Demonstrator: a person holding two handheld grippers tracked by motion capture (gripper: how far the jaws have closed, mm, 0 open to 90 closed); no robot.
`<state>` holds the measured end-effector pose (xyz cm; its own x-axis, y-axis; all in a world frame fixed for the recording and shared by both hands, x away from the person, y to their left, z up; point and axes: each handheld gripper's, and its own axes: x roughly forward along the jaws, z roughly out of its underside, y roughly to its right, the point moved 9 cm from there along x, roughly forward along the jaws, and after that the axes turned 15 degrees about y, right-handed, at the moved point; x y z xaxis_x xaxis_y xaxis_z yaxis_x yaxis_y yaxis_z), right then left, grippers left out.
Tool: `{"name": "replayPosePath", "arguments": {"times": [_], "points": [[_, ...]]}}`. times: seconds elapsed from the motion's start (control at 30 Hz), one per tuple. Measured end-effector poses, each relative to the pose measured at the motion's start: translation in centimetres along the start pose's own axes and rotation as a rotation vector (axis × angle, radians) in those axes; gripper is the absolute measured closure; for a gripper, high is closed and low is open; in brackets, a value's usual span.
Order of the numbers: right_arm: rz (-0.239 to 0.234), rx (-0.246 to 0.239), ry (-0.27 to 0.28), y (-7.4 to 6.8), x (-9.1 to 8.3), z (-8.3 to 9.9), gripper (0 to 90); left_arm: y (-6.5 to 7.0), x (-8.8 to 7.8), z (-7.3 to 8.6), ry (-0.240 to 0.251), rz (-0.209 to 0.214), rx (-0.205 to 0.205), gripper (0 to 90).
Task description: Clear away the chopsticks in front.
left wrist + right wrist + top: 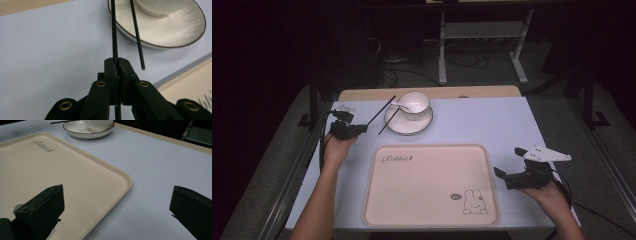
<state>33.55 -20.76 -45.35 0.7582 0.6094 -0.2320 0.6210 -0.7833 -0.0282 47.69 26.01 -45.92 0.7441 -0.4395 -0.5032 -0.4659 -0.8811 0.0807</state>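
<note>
The left gripper (362,128) sits at the table's left side, its jaws clenched on one black chopstick (381,110), which the left gripper view shows pinched near its lower end between the closed pads. That chopstick (114,32) runs straight away from the jaws, its long axis slanting up and to the right across the high view toward the back edge of the table, its far tip beside the saucer (395,127). A second chopstick (388,122) lies just right of it, roughly parallel, leaning on the saucer's rim with its near end free. The cup (416,103) stands on the saucer with a white spoon (401,105) in it. In front, the beige tray (377,200) with its rabbit print carries nothing. At the far right the right gripper (510,164) hovers beside the tray's edge, jaws spread wide and holding nothing. Judging by this, the work is barely begun: one chopstick is picked up, probably lifted off the table though the view leaves that unsure, and everything remains to be moved onto the tray.
</note>
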Motion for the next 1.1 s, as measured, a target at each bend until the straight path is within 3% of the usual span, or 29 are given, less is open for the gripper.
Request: {"name": "replayPosePath", "arguments": {"times": [0.23,0.47,0.63,0.83,1.1], "points": [[0.002,0.001,0.000,0.0,0.0,0.0,0.0,0.6,-3.0,1.3,0.013,0.024,-0.006,86.1],[0.001,-0.001,0.000,0.1,0.0,0.0,0.0,2.8,-6.8,3.4,0.024,0.055,0.006,86.1],[-0.007,-0.012,-0.009,0.0,0.2,0.2,0.0,5.2,-8.5,4.1,0.040,0.101,0.022,86.2],[-0.012,-0.020,-0.018,-0.1,0.4,0.4,0.0,8.2,-9.0,4.6,0.041,0.173,0.046,86.1],[-0.015,-0.023,-0.020,-0.1,0.4,0.5,0.0,11.6,-7.8,5.2,0.007,0.282,0.079,86.1]]}}
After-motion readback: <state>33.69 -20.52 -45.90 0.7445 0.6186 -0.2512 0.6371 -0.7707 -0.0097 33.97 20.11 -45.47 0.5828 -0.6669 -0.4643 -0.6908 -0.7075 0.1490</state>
